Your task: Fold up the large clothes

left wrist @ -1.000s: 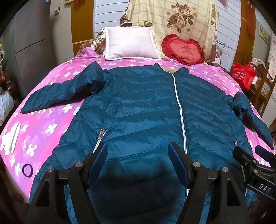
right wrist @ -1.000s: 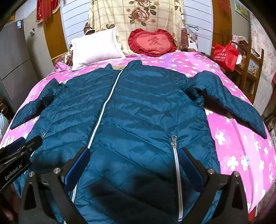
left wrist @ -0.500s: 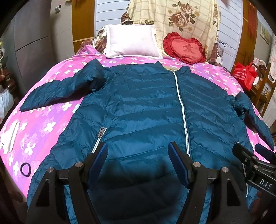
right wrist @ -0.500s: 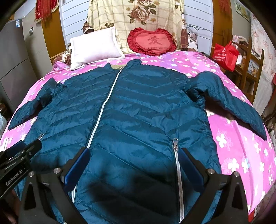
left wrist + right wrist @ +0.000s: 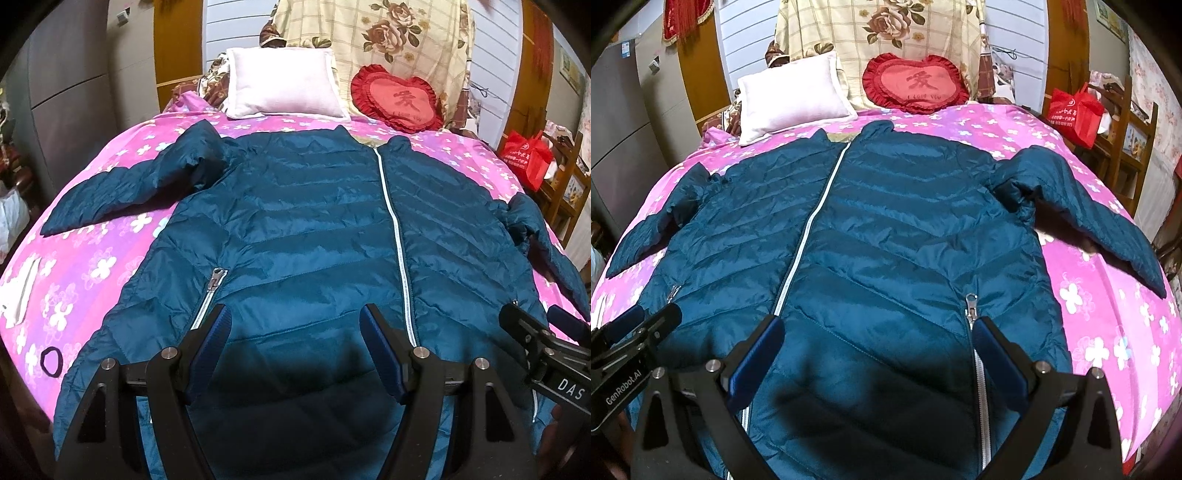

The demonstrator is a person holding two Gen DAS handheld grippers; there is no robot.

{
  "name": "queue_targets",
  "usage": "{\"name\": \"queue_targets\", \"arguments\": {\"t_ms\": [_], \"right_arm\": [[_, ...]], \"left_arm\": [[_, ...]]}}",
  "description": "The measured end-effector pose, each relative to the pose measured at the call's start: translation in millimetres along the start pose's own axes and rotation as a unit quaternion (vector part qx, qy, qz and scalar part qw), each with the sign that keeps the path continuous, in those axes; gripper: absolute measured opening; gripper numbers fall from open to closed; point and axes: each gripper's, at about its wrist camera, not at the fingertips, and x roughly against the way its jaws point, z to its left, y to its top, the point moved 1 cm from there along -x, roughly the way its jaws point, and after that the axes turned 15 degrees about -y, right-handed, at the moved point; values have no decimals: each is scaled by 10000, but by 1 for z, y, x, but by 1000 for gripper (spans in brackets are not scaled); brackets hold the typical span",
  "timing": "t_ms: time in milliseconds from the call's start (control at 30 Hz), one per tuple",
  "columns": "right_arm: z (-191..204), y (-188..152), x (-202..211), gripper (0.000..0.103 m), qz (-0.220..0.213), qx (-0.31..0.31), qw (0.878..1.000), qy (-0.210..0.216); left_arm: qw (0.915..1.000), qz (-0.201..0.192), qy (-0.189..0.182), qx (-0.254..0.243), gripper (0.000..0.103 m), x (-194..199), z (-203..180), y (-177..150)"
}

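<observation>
Teal quilted nylon fills our view: the puffer jacket lies face up and zipped on the bed, collar toward the pillows, hem nearest us, both sleeves spread outward. At the far left edge of the pink flowered sheet we see a black hair tie. Our left claw hangs over the jacket's lower left panel, jaws wide apart and gripping nothing, just beside the pocket zipper. Moving right, the white centre zipper runs from collar to hem. Our right claw hovers over the lower right panel, likewise spread and empty. Behind the collar sit a white pillow and a red heart cushion; a red bag stands far right.
</observation>
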Motion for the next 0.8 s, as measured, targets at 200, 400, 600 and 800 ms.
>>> {"name": "queue_targets", "arguments": {"t_ms": [200,400,600,800], "right_arm": [[0,0,-3,103,44,-1,10000,24],[4,-1,-6,103,59,78,9999,-37],[5,-2,-9,103,101,127,9998,-121],[7,-2,-13,103,151,119,9998,-82]], "left_arm": [[10000,40,20,36,47,-4,4,-1],[10000,60,21,43,47,-6,5,-1],[10000,62,24,43,47,-6,5,-1],[9999,88,1,76,47,-9,8,0]]}}
